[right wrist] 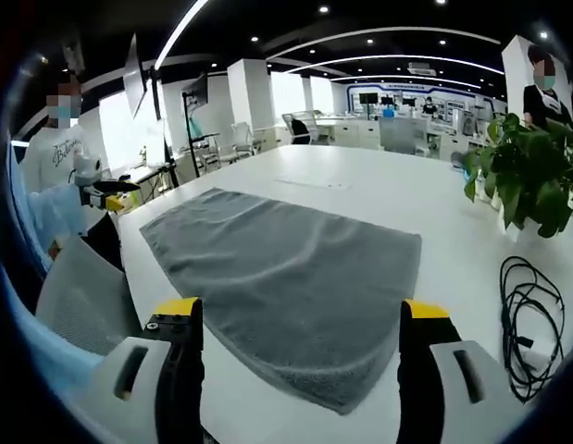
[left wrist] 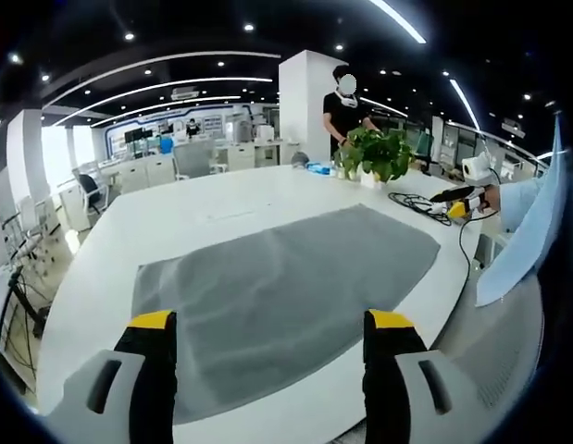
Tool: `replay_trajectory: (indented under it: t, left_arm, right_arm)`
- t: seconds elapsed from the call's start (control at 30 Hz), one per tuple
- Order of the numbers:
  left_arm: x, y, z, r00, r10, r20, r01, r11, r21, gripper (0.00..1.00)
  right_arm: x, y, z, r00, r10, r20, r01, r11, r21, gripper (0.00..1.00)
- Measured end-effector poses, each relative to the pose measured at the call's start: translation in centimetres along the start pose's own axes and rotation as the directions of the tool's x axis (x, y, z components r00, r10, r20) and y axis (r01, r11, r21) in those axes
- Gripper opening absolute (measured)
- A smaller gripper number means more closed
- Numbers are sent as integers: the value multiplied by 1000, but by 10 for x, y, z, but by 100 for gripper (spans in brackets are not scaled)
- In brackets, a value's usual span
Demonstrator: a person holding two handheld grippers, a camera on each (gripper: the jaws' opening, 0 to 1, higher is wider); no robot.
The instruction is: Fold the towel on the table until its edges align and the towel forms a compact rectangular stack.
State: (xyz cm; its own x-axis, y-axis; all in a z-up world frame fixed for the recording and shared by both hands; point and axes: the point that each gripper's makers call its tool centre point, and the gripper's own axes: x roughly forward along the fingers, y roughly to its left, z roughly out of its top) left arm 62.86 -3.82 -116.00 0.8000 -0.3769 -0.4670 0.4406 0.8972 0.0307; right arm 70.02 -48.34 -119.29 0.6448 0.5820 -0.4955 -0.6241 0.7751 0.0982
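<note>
A grey towel (left wrist: 286,291) lies spread flat on the white table (left wrist: 203,208), a few soft ripples across it. My left gripper (left wrist: 270,324) hovers over the towel's near edge, open, its yellow-tipped jaws wide apart and holding nothing. In the right gripper view the same towel (right wrist: 291,277) runs away from me, one corner close by. My right gripper (right wrist: 302,310) is open over that near end, nothing between its jaws. Each gripper appears small in the other's view: the right gripper (left wrist: 462,197) in a hand at the table's side, the left gripper (right wrist: 110,197) at the left.
A potted plant (left wrist: 374,153) stands beyond the towel's far end, with a coiled black cable (left wrist: 417,203) beside it; the plant (right wrist: 531,176) and cable (right wrist: 531,310) sit right of the towel. A person (left wrist: 346,106) stands behind the table. Light blue sleeve (left wrist: 527,236) at right.
</note>
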Motion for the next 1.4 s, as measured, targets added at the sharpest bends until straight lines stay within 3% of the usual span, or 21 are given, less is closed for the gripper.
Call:
replay_trajectory:
  t: [0.27, 0.7, 1.4]
  left_arm:
    - [8, -21, 10, 1000, -23, 3, 23, 1000, 18, 85]
    - [25, -60, 30, 998, -57, 6, 56, 997, 52, 85]
    - [58, -133, 69, 994, -103, 21, 100, 990, 101, 83]
  right_arm:
    - [1, -13, 11, 1000, 23, -8, -23, 999, -38, 88]
    - [9, -51, 31, 999, 51, -17, -53, 994, -99, 87]
    - [26, -100, 59, 995, 99, -32, -103, 982, -160, 87]
